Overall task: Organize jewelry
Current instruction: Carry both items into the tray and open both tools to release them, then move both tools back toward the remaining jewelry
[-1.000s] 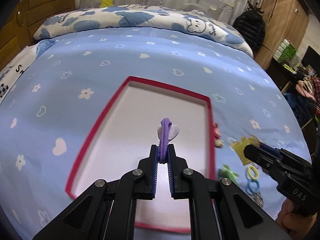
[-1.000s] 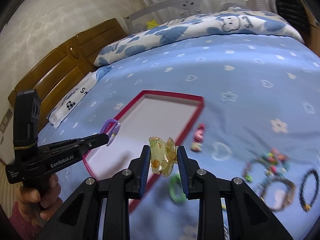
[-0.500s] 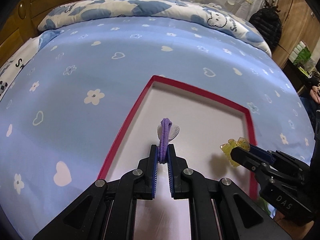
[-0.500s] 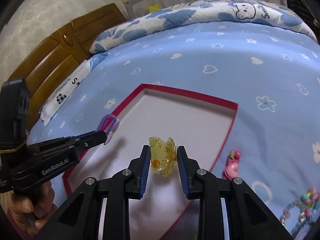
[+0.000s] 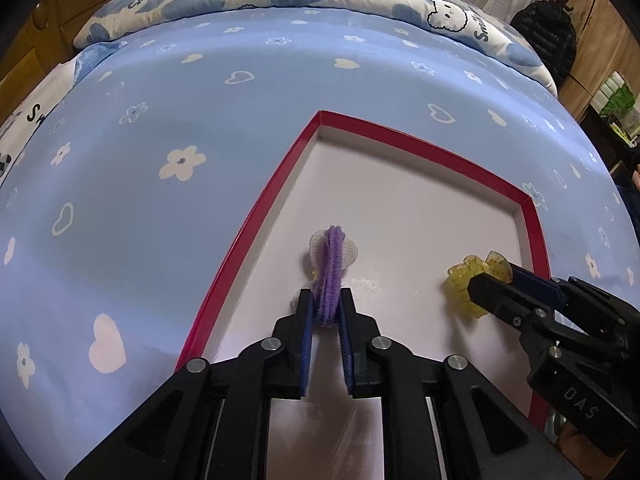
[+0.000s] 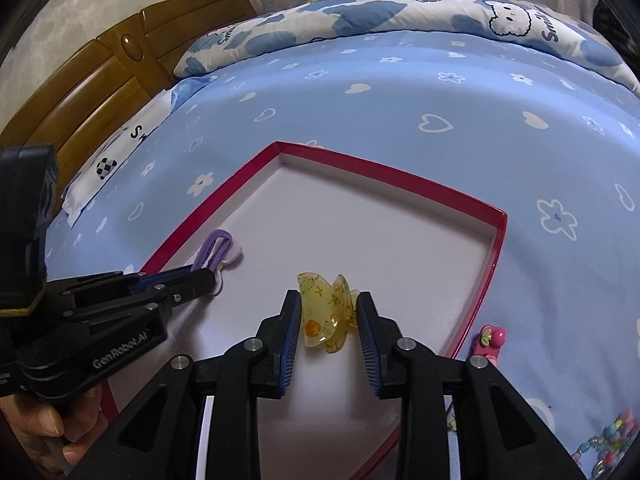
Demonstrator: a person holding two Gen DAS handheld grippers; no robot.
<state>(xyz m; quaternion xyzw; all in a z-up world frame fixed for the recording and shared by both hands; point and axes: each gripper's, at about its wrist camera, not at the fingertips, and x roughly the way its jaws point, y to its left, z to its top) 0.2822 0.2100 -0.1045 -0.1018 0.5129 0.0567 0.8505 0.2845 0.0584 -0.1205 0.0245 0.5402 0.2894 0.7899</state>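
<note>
At the far left a wooden headboard runs beside the bed, whose blue sheet is printed with white hearts and flowers, and a cloud-print quilt lies bunched along its far side. On the sheet sits a shallow tray with a red rim and a pale floor. The left tool reaches over the tray's left part, its blue-padded fingers pinching a purple hair tie with a pale sheer bow; the tie stands upright between the pads, and the bow's lower edge looks to be at or just above the tray floor, though contact cannot be told. In the right wrist view the same tool comes in from the left with the tie near the tray's left rim. Further right, the right tool is closed on a translucent yellow hair claw with small orange marks, holding it low over the tray's right part; whether it touches the floor is unclear. From the left wrist view that tool and claw sit just inside the right rim. Outside the tray, just beside its right rim, a pink clip lies on the sheet, and colourful beads lie near the lower right edge.
</note>
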